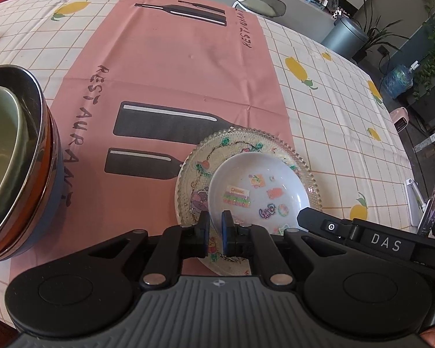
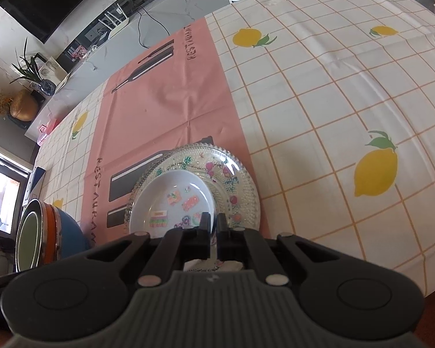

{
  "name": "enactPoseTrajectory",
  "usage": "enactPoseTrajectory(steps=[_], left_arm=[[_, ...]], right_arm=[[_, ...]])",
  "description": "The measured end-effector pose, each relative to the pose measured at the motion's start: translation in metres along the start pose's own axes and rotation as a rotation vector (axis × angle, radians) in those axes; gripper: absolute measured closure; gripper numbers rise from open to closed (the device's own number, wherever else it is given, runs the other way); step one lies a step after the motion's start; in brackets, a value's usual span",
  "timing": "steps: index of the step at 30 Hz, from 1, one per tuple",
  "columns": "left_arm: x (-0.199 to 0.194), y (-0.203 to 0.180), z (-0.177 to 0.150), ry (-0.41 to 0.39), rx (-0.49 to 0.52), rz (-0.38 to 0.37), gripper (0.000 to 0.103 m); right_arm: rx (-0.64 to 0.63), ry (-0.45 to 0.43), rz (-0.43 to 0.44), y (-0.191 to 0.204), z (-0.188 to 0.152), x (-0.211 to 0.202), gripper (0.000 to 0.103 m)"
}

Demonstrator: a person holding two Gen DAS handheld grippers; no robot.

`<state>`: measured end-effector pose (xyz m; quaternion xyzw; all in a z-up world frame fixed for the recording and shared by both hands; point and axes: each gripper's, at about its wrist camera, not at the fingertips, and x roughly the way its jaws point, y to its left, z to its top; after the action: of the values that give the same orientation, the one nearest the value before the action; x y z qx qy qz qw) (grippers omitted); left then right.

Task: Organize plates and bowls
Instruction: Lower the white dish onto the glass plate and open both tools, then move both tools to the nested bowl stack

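with the left hand-held gripper (image 1: 216,221) pinching the near rim of the white dish (image 1: 258,191) and the right hand-held gripper (image 2: 213,222) pinching its other edge, it sits off-centre on the glass plate (image 1: 301,156) on the bench (image 1: 333,110), so uneven release could slide it off.

small plate (image 1: 258,188) lies on glass plate (image 1: 311,179) | glass plate sits on the mat (image 1: 171,66), at the mat's right edge, near the table's (image 2: 333,92) front edge | stacked bowls (image 1: 20,156) stand left of the plates, well apart | inner bowl (image 1: 0,133) nests in the stack
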<state>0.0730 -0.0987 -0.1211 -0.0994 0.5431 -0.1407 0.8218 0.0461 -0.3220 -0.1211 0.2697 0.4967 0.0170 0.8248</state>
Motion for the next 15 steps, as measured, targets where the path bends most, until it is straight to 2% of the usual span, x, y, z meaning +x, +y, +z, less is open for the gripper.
enactPoseTrajectory(steps=[9, 12, 15], left_arm=[[0.0029, -0.0031, -0.0009, -0.02, 0.022, -0.004, 0.093], [0.0007, -0.0034, -0.0011, -0.034, 0.018, -0.015, 0.08], [-0.003, -0.0042, 0.0, -0.057, 0.021, -0.01, 0.073]], right_arm=[[-0.018, -0.011, -0.026, -0.0012, -0.0013, 0.003, 0.1], [-0.034, -0.023, -0.03, 0.0001, -0.0019, 0.0024, 0.098], [-0.049, -0.038, -0.038, 0.0028, -0.0016, -0.0012, 0.095]])
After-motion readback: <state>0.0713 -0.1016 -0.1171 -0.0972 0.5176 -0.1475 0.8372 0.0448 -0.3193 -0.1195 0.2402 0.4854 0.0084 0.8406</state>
